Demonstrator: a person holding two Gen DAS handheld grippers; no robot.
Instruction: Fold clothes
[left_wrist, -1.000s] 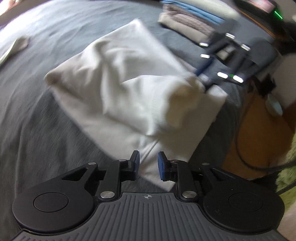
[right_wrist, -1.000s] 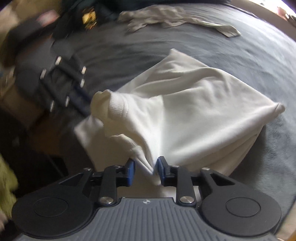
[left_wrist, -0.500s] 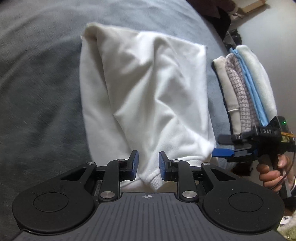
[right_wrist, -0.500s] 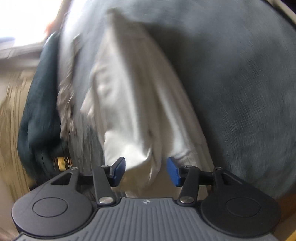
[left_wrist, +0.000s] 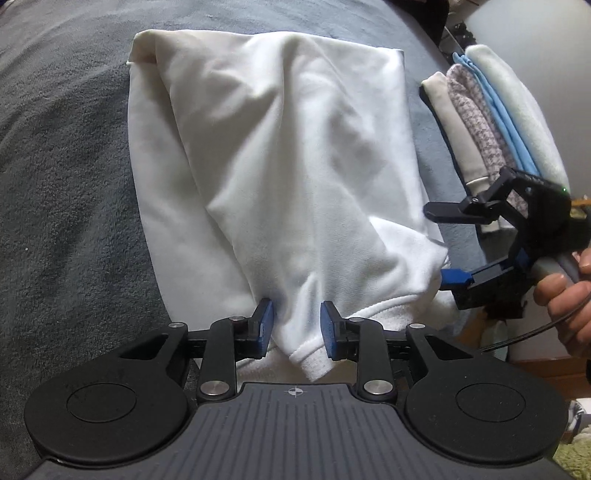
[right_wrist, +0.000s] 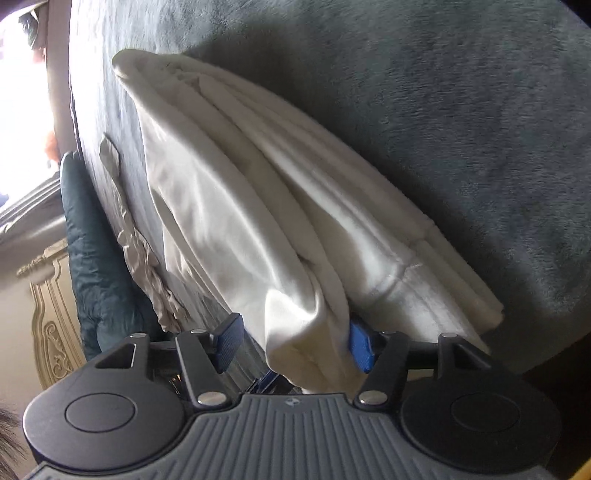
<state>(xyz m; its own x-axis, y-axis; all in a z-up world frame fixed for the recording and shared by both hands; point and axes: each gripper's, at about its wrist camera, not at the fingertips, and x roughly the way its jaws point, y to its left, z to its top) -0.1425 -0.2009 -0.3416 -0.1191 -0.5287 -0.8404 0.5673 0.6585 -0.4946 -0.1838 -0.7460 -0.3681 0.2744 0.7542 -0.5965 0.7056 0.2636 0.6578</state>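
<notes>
Your left gripper (left_wrist: 297, 328) stands part open, its blue pads either side of a ribbed cuff of the white garment (left_wrist: 280, 158); the left pad looks to touch the cloth, the right pad stands just clear, so nothing is clamped. From there the garment runs straight ahead of the fingers, folded on the grey blanket (left_wrist: 62, 184).

Your right gripper (right_wrist: 293, 345) is spread wide, a hanging fold of the same garment (right_wrist: 258, 206) between its pads, resting against the right pad and apart from the left. In the left wrist view it (left_wrist: 448, 243) sits at the garment's right edge, with a stack of folded clothes (left_wrist: 487, 110) beyond it.
</notes>
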